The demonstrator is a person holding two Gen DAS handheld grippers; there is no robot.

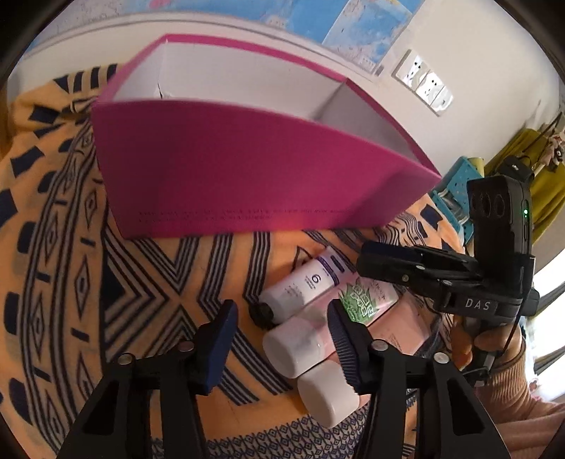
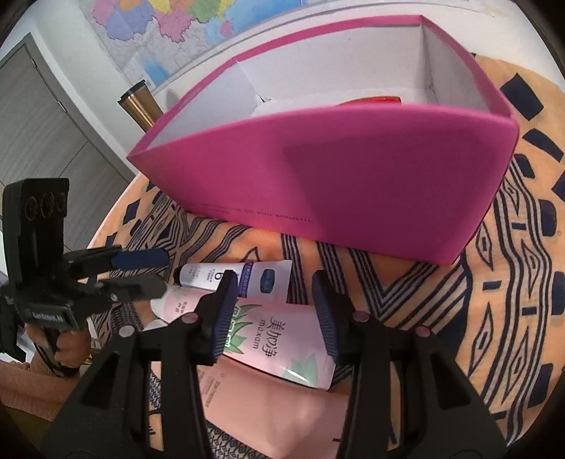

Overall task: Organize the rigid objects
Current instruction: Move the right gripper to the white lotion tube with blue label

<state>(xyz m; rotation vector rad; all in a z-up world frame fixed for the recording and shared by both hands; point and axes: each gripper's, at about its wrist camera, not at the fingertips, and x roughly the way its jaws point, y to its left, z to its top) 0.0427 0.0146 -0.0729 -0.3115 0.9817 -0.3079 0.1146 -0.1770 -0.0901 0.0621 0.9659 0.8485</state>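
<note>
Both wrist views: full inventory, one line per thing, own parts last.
box: 1, magenta outside, white inside, open top, behind the tubes on the cloth
cloth: 1, orange with dark blue pattern, under everything
tubes: 3, lying together before the box: white tube with blue band, pink maxam tube, larger pink tube lowest
tumbler: 1, brass and dark, behind the box's left corner
maps: on the wall
left gripper: open, over the tube caps
right gripper: open, straddling the maxam tube
hand: on the left gripper's handle
</note>
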